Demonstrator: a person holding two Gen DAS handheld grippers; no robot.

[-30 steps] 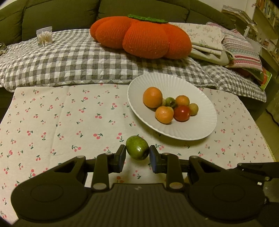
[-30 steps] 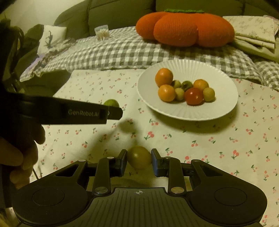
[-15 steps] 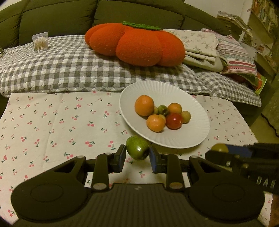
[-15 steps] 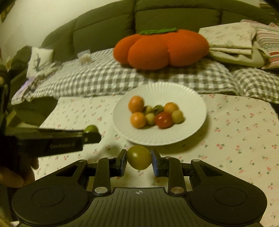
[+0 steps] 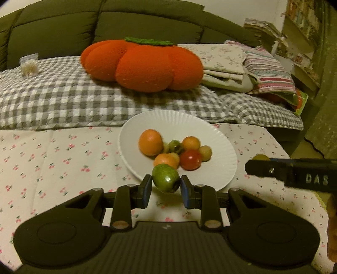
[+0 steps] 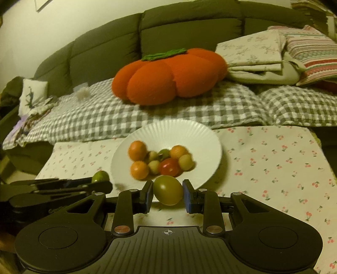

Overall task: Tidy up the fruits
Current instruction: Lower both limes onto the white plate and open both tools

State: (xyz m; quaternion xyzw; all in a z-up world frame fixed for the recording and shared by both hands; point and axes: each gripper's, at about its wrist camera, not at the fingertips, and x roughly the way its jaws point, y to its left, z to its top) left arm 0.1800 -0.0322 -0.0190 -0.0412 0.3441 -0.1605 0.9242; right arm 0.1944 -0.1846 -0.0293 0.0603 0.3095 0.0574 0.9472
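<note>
The left gripper (image 5: pixel 166 187) pinches a green fruit (image 5: pixel 166 178) just above the near rim of the white plate (image 5: pixel 221 147). The right gripper (image 6: pixel 167 192) clamps an olive-green fruit (image 6: pixel 167 190) at that same edge. Bare cherry-print tablecloth (image 6: pixel 273 168) spreads wide either side.

You are working in a home living room: a dark green sofa (image 5: pixel 105 19) under a grey checked cover (image 5: pixel 63 101), a pumpkin-shaped cushion (image 5: pixel 143 63), folded bedding (image 5: pixel 227 63), crowded bookshelves (image 5: pixel 303 27) at the right, and a counter dressed in a cherry-print cloth (image 5: pixel 52 160).
</note>
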